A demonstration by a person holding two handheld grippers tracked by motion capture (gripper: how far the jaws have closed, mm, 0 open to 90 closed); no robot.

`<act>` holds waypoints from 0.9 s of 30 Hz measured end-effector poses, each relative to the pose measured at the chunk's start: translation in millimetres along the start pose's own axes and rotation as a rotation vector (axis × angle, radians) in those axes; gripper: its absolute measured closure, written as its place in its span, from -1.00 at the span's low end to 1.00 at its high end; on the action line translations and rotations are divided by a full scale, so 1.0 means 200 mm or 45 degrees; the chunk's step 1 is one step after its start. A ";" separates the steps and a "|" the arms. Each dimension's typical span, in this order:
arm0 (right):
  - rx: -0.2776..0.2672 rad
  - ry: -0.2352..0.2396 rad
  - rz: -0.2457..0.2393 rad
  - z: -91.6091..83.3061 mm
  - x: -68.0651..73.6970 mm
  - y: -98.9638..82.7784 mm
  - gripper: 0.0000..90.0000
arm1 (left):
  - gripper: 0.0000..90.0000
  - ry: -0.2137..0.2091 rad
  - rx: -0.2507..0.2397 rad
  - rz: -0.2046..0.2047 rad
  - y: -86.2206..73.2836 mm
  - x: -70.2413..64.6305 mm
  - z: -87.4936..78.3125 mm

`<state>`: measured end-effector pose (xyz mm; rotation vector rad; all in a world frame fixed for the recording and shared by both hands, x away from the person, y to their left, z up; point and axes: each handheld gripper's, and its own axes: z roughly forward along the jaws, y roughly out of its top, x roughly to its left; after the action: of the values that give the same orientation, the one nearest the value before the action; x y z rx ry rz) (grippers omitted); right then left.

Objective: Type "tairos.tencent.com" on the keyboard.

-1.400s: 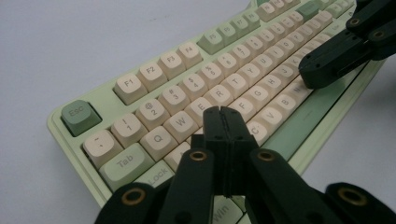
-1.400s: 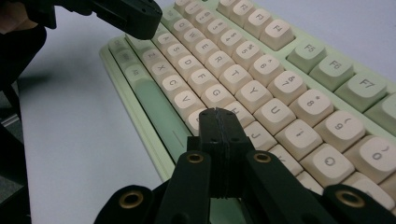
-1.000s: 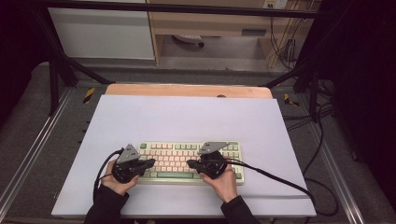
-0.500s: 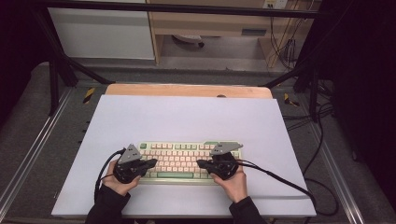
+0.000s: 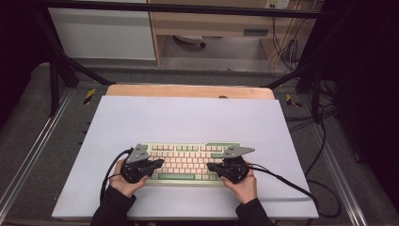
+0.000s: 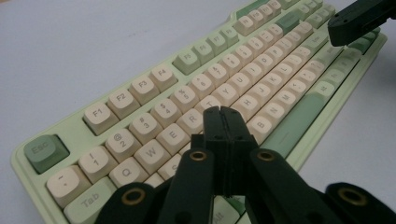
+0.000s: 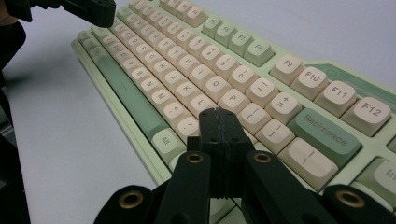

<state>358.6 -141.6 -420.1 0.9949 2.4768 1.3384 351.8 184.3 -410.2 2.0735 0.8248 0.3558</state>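
A keyboard (image 5: 190,162) is laid flat on the white table (image 5: 188,117), toward the 6 o'clock edge in the high view. The left gripper (image 5: 157,163) is held over the keyboard's 9 o'clock end and the right gripper (image 5: 212,166) over its 3 o'clock end, tips pointed inward at each other. In the left gripper view the jaws are pressed together with nothing between them, poised above the keys near R and T; in the right gripper view the jaws are likewise closed and empty, above the keys by the period and slash. Typing with the closed tips appears to be the work in hand. No key can be seen pressed down, so whether any key has been struck cannot be told.
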 end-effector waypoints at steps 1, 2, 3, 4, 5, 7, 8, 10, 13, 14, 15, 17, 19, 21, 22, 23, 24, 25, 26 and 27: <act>0.000 0.000 -0.005 0.00 0.00 0.00 1.00 | 1.00 0.002 0.002 0.004 0.01 0.00 0.01; -0.006 0.002 -0.005 0.00 0.00 0.00 1.00 | 1.00 0.002 0.003 0.002 0.01 0.00 0.02; -0.007 0.004 -0.003 0.00 0.00 0.00 1.00 | 1.00 0.005 0.003 0.002 0.02 0.00 0.02; -0.007 0.004 -0.004 0.00 0.00 0.00 1.00 | 1.00 0.005 0.001 -0.003 0.03 0.00 0.03; -0.004 0.005 -0.005 0.00 0.00 0.00 1.00 | 1.00 0.007 0.003 -0.002 0.04 0.00 0.04; 0.000 0.004 -0.004 0.00 0.00 0.00 1.00 | 1.00 0.007 0.002 -0.003 0.05 0.00 0.06; 0.000 0.006 -0.003 0.00 0.00 0.00 1.00 | 1.00 0.009 0.003 -0.005 0.06 0.00 0.07; -0.003 0.005 -0.006 0.00 0.00 0.00 1.00 | 1.00 0.010 0.008 -0.007 0.07 0.00 0.09; -0.006 0.005 -0.009 -0.01 0.00 0.00 1.00 | 1.00 0.016 0.019 -0.010 0.07 -0.01 0.12; -0.007 0.006 -0.010 -0.01 0.00 0.00 1.00 | 1.00 0.016 0.021 -0.012 0.07 -0.01 0.13; -0.007 0.006 -0.009 -0.01 0.00 0.00 1.00 | 1.00 0.016 0.025 -0.010 0.08 -0.01 0.14; -0.006 0.006 -0.009 -0.01 0.00 0.00 1.00 | 1.00 0.020 0.028 -0.013 0.08 -0.01 0.15; -0.006 0.006 -0.009 0.00 0.00 0.00 1.00 | 1.00 0.021 0.034 -0.016 0.08 0.00 0.17; -0.006 0.006 -0.010 0.00 0.00 0.00 1.00 | 1.00 0.024 0.041 -0.018 0.08 0.00 0.19; -0.005 0.006 -0.009 0.00 0.00 0.00 1.00 | 1.00 0.026 0.047 -0.016 0.07 0.00 0.19; -0.006 0.006 -0.009 0.00 0.00 0.00 1.00 | 1.00 0.027 0.050 -0.014 0.07 -0.01 0.20; -0.006 0.006 -0.009 0.00 0.00 0.00 1.00 | 1.00 0.029 0.050 -0.012 0.07 -0.01 0.20; -0.006 0.006 -0.009 0.00 0.00 0.00 1.00 | 1.00 0.029 0.052 -0.012 0.07 -0.01 0.21; -0.004 0.007 -0.009 0.00 0.00 0.00 1.00 | 1.00 0.030 0.054 -0.011 0.07 -0.01 0.22; -0.004 0.008 -0.009 0.00 0.00 0.00 1.00 | 1.00 0.031 0.058 -0.008 0.07 -0.01 0.22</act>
<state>358.6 -142.1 -419.7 0.9818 2.4797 1.3445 378.9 149.7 -425.5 2.1122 0.8607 0.3628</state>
